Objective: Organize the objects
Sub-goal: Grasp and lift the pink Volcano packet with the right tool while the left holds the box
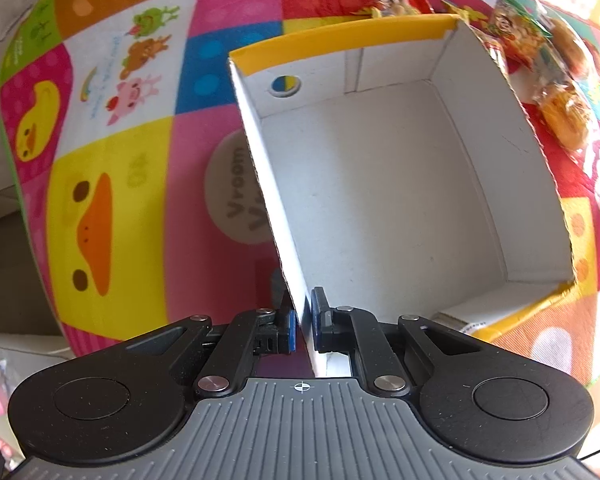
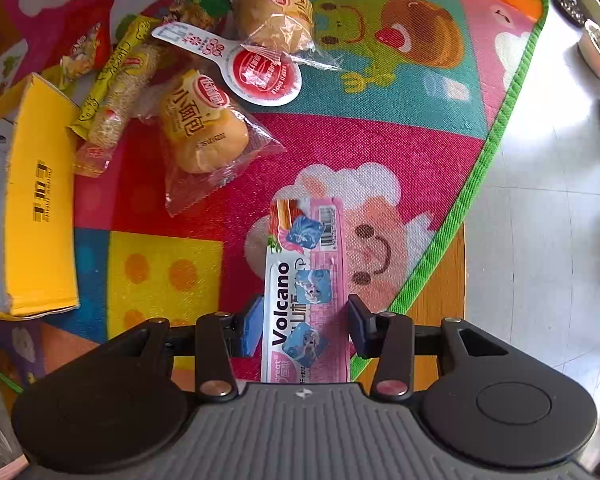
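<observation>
My left gripper (image 1: 302,330) is shut on the near left wall of an open cardboard box (image 1: 400,168), white inside and yellow outside, which is empty. The box's yellow side also shows in the right wrist view (image 2: 40,216). My right gripper (image 2: 306,324) is open, its jaws on either side of a pink "Volcano" snack packet (image 2: 306,288) lying on the mat. Wrapped buns (image 2: 204,128), a sesame stick (image 2: 120,96) and other snack packets lie between the box and the pink packet. Some of them show behind the box in the left wrist view (image 1: 540,48).
Everything lies on a colourful cartoon play mat (image 2: 380,120) with a green edge (image 2: 480,160). Beyond the edge at right are a wooden surface and grey floor tiles (image 2: 548,200), with plant pots (image 2: 596,48) farther off.
</observation>
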The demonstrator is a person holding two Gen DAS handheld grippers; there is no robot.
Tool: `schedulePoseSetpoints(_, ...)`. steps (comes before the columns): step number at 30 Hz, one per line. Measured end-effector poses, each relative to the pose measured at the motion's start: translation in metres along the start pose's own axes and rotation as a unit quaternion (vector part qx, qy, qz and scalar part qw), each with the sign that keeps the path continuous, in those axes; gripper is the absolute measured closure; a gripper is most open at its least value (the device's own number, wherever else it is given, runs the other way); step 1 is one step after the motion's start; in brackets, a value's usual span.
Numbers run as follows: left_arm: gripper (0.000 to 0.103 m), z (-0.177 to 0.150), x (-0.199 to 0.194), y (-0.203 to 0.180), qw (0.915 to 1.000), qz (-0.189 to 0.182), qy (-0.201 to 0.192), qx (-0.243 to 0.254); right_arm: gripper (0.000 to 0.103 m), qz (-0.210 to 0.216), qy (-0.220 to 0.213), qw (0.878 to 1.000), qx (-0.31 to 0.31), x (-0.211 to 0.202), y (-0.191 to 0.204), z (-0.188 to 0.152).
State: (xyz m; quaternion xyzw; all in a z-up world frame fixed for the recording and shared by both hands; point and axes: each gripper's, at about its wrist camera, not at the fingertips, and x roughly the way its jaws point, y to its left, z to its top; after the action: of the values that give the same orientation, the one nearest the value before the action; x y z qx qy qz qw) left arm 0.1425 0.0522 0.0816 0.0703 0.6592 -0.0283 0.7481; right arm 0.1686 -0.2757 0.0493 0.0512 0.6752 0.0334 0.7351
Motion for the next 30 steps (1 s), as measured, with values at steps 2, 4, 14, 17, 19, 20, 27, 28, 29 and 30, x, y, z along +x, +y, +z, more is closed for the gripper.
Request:
schedulePoseSetpoints(2, 0.094, -0.002, 0.0, -0.001, 0.9999, -0.008, 0.001, 0.009, 0.062, 0.023, -0.004, 1.0, 0.021, -0.022, 0.004, -0.011)
schedulePoseSetpoints(4, 0.093, -0.004, -0.003, -0.004, 0.9993, -0.014, -0.001, 0.034, 0.072, 0.029, -0.001, 0.999, 0.028, -0.043, 0.012, -0.025)
schedulePoseSetpoints(14, 0.093, -0.009, 0.001, 0.02, 0.9964, -0.081, 0.004, 0.026, 0.083, 0.01, -0.065, 0.996, 0.056, -0.14, 0.044, -0.082)
schedulePoseSetpoints(17, 0.093, -0.013, 0.0, 0.024, 0.9958, -0.088, -0.002, 0.026, 0.063, -0.011, -0.07, 0.996, 0.06, -0.14, 0.036, -0.096)
schedulePoseSetpoints(19, 0.093, -0.018, -0.002, 0.028, 0.9954, -0.092, -0.005, 0.027, 0.042, -0.035, -0.068, 0.995, 0.058, -0.13, 0.027, -0.111)
schedulePoseSetpoints(20, 0.093, -0.02, -0.002, 0.03, 0.9953, -0.094, -0.006, 0.026, 0.041, -0.041, -0.063, 0.995, 0.063, -0.125, 0.02, -0.12)
schedulePoseSetpoints(27, 0.093, -0.023, -0.001, 0.038, 0.9955, -0.092, -0.009, 0.017, 0.041, -0.024, -0.023, 0.986, 0.161, -0.085, -0.027, -0.184)
schedulePoseSetpoints(28, 0.094, -0.022, -0.002, 0.037, 0.9956, -0.091, -0.01, 0.019, 0.041, -0.018, -0.019, 0.987, 0.16, -0.079, -0.025, -0.19)
schedulePoseSetpoints(29, 0.094, -0.022, -0.002, 0.037, 0.9957, -0.089, -0.011, 0.022, 0.041, -0.013, -0.014, 0.988, 0.152, -0.073, -0.022, -0.196)
schedulePoseSetpoints(30, 0.094, -0.022, -0.003, 0.037, 0.9958, -0.087, -0.012, 0.025, 0.041, -0.01, -0.009, 0.99, 0.139, -0.066, -0.017, -0.2)
